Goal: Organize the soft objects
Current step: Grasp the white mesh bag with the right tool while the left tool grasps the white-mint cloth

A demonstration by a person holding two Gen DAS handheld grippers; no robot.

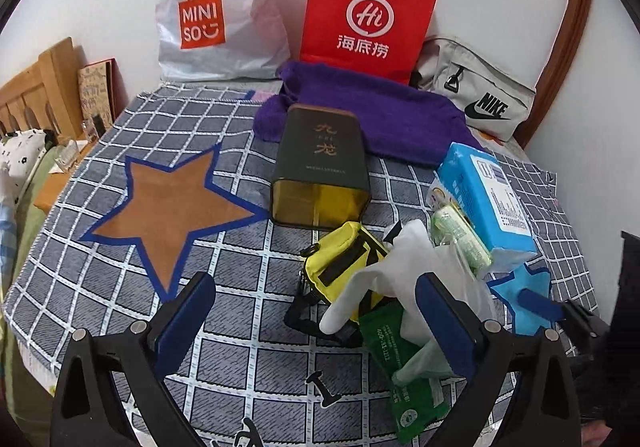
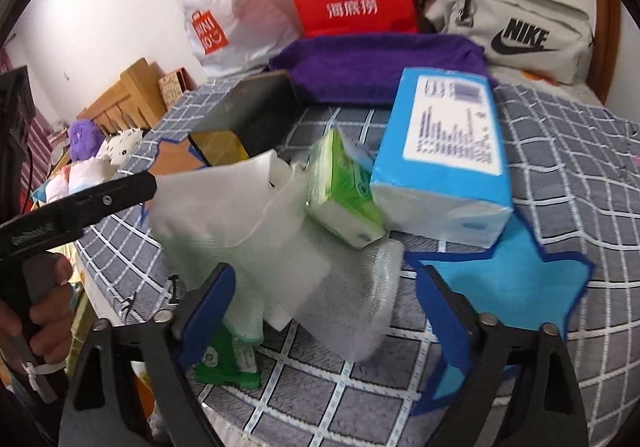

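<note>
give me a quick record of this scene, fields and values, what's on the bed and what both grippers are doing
surface: checked blanket with star patches
pile: white glove, yellow pouch, green packet, green tissue pack, blue tissue pack
tin: dark tin on its side, open end facing the camera
back row: purple towel, red bag, white bag, grey bag
left gripper: open, over the pile
right gripper: open, glove between the fingers, no grip seen
</note>
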